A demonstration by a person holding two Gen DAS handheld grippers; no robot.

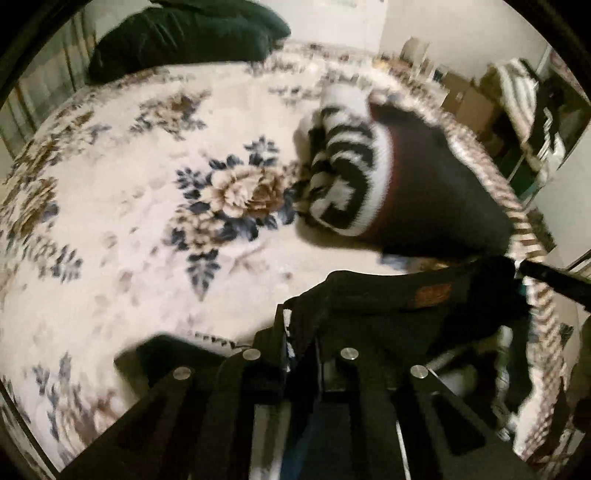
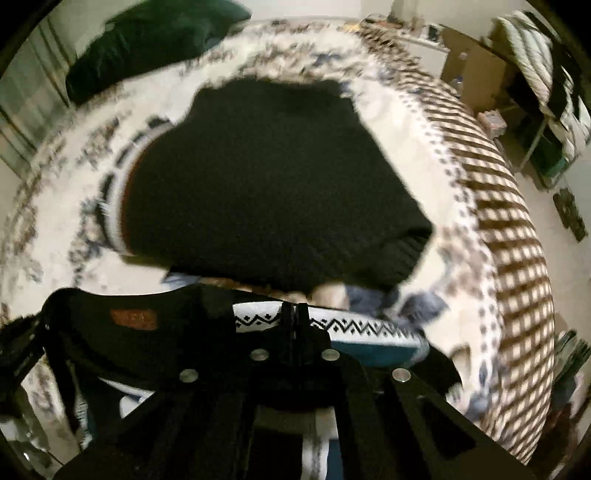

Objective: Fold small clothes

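Observation:
A small dark knit sweater with a black-and-white patterned band, a red stripe and a brown patch [image 1: 432, 295] is held up over the floral bed cover [image 1: 147, 221]. My left gripper [image 1: 291, 332] is shut on its dark hem edge. My right gripper [image 2: 294, 317] is shut on the white zigzag-patterned band [image 2: 354, 326] of the same sweater; the patch shows in the right wrist view [image 2: 133, 318]. The sweater's dark body [image 2: 273, 177] lies on the bed ahead, and its striped part [image 1: 343, 166] shows in the left wrist view. The frames are blurred.
A dark green cushion [image 1: 184, 33] lies at the far end of the bed. The bed's checkered edge [image 2: 517, 258] runs along the right. Cardboard boxes [image 2: 469, 70] and a rack with striped fabric [image 2: 535, 66] stand on the floor beyond.

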